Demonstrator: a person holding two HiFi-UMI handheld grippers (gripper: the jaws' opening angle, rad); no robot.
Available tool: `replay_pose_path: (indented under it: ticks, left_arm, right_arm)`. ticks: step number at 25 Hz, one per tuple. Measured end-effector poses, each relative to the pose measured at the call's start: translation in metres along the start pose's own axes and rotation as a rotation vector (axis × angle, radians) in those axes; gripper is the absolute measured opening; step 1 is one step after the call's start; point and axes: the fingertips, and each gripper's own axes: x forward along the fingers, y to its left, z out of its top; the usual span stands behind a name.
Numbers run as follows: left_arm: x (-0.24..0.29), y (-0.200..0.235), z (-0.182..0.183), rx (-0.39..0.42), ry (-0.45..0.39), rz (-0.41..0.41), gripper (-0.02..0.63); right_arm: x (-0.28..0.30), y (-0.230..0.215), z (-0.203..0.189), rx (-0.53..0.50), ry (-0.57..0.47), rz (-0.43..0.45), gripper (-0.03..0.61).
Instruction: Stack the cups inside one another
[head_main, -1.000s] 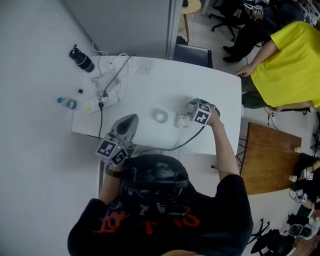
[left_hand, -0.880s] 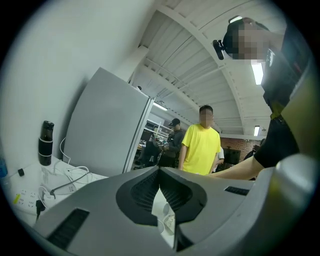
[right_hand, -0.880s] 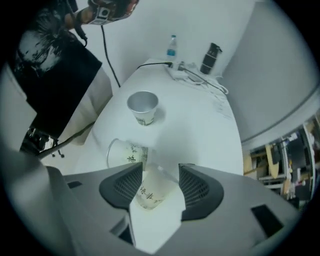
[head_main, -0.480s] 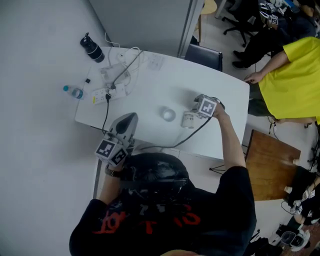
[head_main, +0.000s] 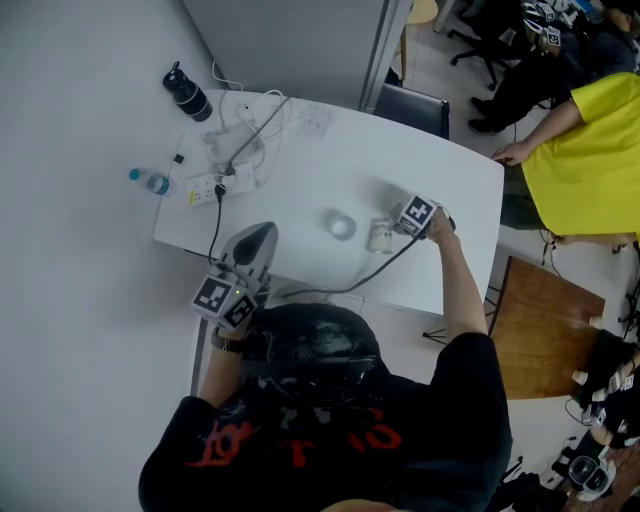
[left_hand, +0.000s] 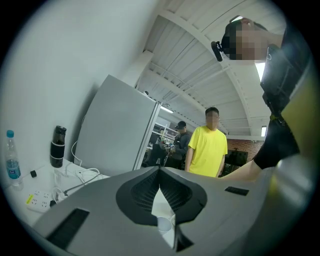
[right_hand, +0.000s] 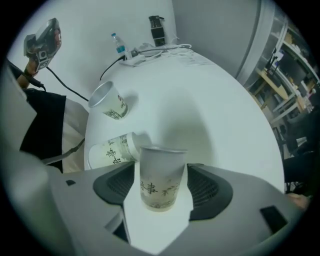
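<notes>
A printed paper cup (right_hand: 159, 177) stands upright on the white table (head_main: 300, 170) between the jaws of my right gripper (right_hand: 161, 169), which points straight down. Its jaws are opening, and small gaps show between the pads and the cup. Just behind it a second cup (right_hand: 117, 150) lies on its side, and a third cup (right_hand: 110, 100) lies tilted farther off. In the head view the right gripper (head_main: 400, 228) sits beside one cup (head_main: 381, 236), with another cup (head_main: 342, 226) to its left. My left gripper (head_main: 255, 245) hovers at the table's near edge, shut and empty.
A black bottle (head_main: 188, 94), a water bottle (head_main: 148, 181) and a power strip with cables (head_main: 222, 180) crowd the table's far left corner. A chair (head_main: 410, 105) stands behind the table. A person in yellow (head_main: 590, 150) sits to the right, by a wooden table (head_main: 545, 330).
My right gripper has come down with the cup to the table beside the lying cup. The left gripper has stayed at the near edge.
</notes>
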Motion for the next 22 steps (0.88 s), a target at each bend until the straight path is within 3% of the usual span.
replay_pose_path:
  ticks: [3,7,9,11,13,15,19,22]
  left_arm:
    - [0.0,0.005,-0.002,-0.002,0.008,-0.004,0.005]
    - [0.006,0.003,-0.003,0.001,0.019,-0.029,0.005]
    - [0.01,-0.001,-0.003,0.004,0.02,-0.046,0.005]
    - [0.013,-0.004,-0.003,-0.001,0.022,-0.06,0.005]
    - [0.015,-0.008,-0.004,-0.005,0.026,-0.071,0.005]
    - [0.016,-0.011,-0.006,-0.007,0.031,-0.079,0.005]
    - [0.015,-0.017,-0.007,0.004,0.032,-0.09,0.005]
    - [0.012,-0.02,-0.007,0.01,0.035,-0.089,0.005]
  right_arm:
    - [0.001,0.002,-0.004,0.03,-0.025,-0.022,0.293]
    - [-0.008,0.001,-0.008,0.12,-0.193,-0.063,0.291]
    - [-0.029,0.002,-0.006,0.171,-0.334,-0.122,0.29]
    - [-0.063,0.012,0.008,0.227,-0.566,-0.159,0.289]
    - [-0.106,0.035,0.032,0.271,-0.818,-0.151,0.288]
    - [-0.135,0.065,0.055,0.309,-0.996,-0.118,0.288]
    - [-0.149,0.107,0.093,0.373,-1.178,-0.097,0.288]
    - [-0.14,0.117,0.11,0.397,-1.213,-0.143,0.288]
